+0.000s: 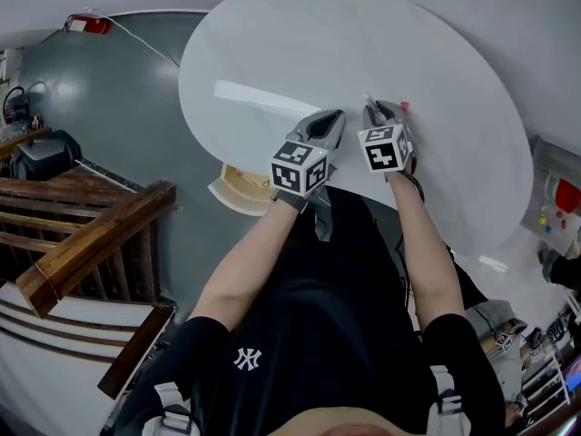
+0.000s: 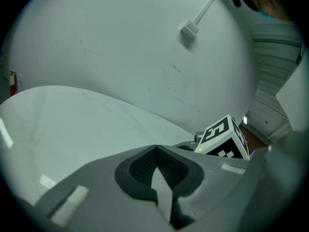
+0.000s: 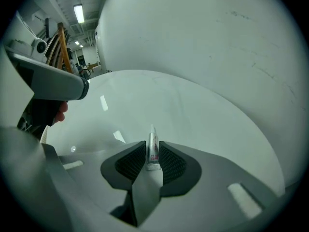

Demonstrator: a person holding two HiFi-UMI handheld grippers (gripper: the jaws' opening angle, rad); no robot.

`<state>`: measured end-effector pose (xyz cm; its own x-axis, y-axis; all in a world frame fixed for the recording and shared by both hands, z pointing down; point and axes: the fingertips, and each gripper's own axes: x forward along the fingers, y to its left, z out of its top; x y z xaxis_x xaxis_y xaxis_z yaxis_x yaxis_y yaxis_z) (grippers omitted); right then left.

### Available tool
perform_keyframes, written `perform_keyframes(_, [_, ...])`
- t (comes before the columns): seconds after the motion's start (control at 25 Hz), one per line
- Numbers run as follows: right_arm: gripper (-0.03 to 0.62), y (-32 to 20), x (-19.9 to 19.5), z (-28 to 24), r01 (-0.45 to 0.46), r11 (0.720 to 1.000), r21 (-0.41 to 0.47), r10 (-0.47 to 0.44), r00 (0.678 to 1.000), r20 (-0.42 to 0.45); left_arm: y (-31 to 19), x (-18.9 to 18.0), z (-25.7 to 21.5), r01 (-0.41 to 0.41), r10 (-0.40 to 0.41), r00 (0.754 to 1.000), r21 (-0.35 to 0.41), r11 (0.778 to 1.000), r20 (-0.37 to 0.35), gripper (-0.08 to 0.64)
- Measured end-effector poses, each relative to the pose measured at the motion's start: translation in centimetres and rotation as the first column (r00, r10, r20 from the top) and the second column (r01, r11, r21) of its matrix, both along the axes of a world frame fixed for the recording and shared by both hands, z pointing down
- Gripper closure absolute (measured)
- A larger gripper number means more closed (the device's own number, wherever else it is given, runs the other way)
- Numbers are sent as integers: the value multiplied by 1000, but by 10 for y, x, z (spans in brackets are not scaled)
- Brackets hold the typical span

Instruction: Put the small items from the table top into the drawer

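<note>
A small white tube with red print (image 3: pixel 153 149) lies on the round white table (image 1: pixel 300 44), pointing away from me. My right gripper (image 3: pixel 153 153) stands open with its pads on either side of the tube, close to it. In the head view the tube's tip (image 1: pixel 369 100) pokes out ahead of the right gripper (image 1: pixel 377 110), and a small pink thing (image 1: pixel 404 107) shows just to its right. My left gripper (image 1: pixel 337 116) hovers beside it at the table's near edge, shut and empty (image 2: pixel 155 150). A light wooden drawer (image 1: pixel 238 184) stands open under the table edge, left of my left arm.
A wooden railing (image 1: pixel 91 234) runs along the left, with a black bag (image 1: pixel 41 153) and a red object (image 1: pixel 86 24) on the grey floor beyond it. Shelves with small goods (image 1: pixel 545 352) stand at the lower right. The right gripper's marker cube (image 2: pixel 224 139) sits close to the left gripper.
</note>
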<state>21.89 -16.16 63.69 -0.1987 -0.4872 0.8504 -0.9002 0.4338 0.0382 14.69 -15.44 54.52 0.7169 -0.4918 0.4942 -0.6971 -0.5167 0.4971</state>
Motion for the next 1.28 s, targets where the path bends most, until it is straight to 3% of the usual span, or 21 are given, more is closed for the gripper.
perform_keyframes(0.08, [500,2,0,1,-12,1000,-8,11,1000,-7,2,-5,1,3,-3,1000,-2,1000,0,560])
perform_keyframes(0.68, [503,24,-37,-35,-54,996,65,49,996,78,32,-43,-9,26,-25,1000,23,999,-10,560])
perform_keyframes(1.28, [502,76,-149,-75,62,987,146,-79,990,117,82,-142,-34,133,-133,991,78,988,-13,560])
